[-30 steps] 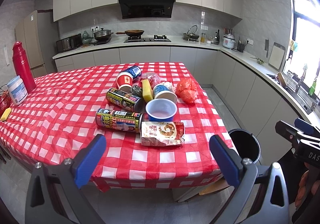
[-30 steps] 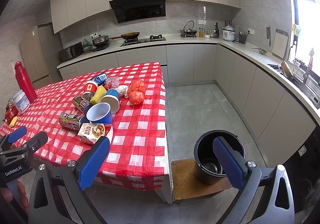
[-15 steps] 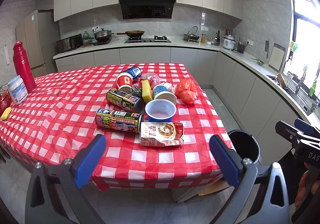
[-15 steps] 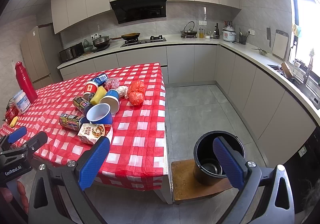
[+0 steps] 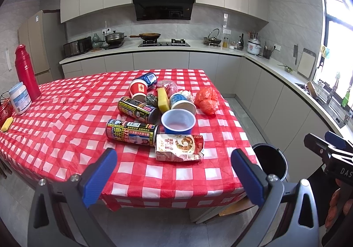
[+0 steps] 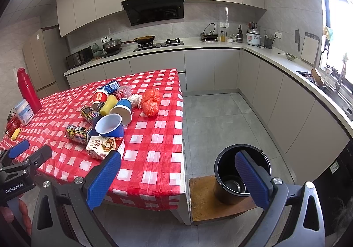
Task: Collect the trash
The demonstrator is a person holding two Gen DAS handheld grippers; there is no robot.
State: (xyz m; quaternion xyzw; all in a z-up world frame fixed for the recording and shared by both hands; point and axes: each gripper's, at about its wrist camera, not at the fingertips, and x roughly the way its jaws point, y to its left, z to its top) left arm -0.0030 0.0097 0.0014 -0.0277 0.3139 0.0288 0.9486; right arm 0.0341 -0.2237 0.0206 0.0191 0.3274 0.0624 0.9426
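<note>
A pile of trash lies on the red checked table [image 5: 66, 128]: a snack packet [image 5: 179, 147] nearest me, a blue cup [image 5: 178, 121], two printed cans [image 5: 132, 133], paper cups, a yellow sponge [image 5: 162, 101] and a crumpled orange bag [image 5: 207, 100]. The black bin [image 6: 241, 175] stands on a low wooden stool right of the table. My left gripper [image 5: 174, 175] is open and empty, short of the table's front edge. My right gripper [image 6: 178, 178] is open and empty, between the table corner and the bin. The packet shows in the right wrist view [image 6: 105, 146].
A red thermos [image 5: 26, 71] and a white jar [image 5: 20, 98] stand at the table's far left. Kitchen counters [image 6: 275, 59] run along the back and right walls. Grey tiled floor [image 6: 216, 110] lies between table and counters.
Both grippers have barely moved; the left view has crept slightly nearer the table. Nothing was taken or let go.
</note>
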